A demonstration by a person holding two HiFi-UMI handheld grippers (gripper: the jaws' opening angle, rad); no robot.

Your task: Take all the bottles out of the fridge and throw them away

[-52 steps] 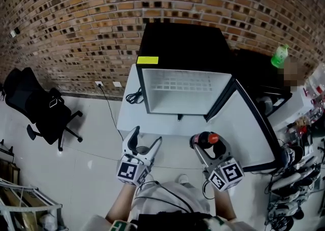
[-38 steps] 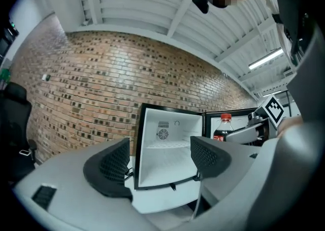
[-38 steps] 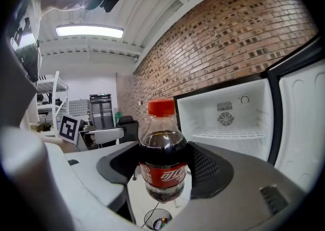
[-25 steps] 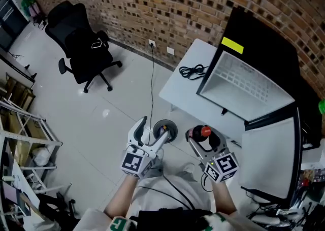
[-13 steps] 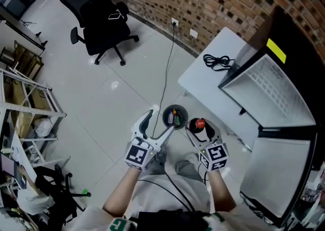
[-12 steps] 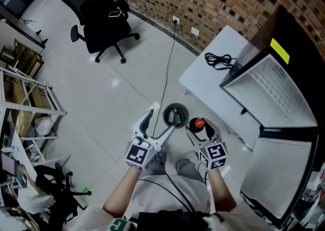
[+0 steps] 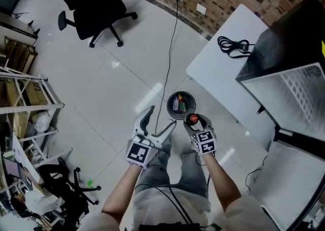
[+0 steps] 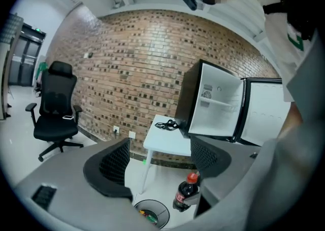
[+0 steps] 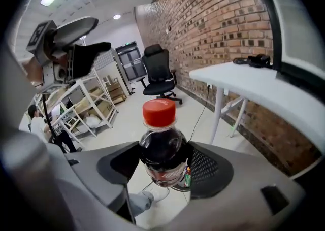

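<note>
The bottle (image 9: 161, 150) sits between the jaws of the right gripper (image 7: 195, 122). Just ahead of both grippers and lower, the bin (image 7: 169, 105) stands on the floor. The left gripper (image 7: 158, 120) is beside the right one. The table (image 7: 218, 77) bearing the fridge (image 7: 284, 57) lies further right.

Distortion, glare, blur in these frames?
Head view: sharp, fisheye, light glare on the floor. Left gripper view: brick wall bows, corners vignette black. Right gripper view: bottle crisp between the jaws, table edge curves.

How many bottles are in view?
1: a dark plastic cola bottle with red cap, held in the right gripper near the round black bin; bin contents may hide more.
</note>
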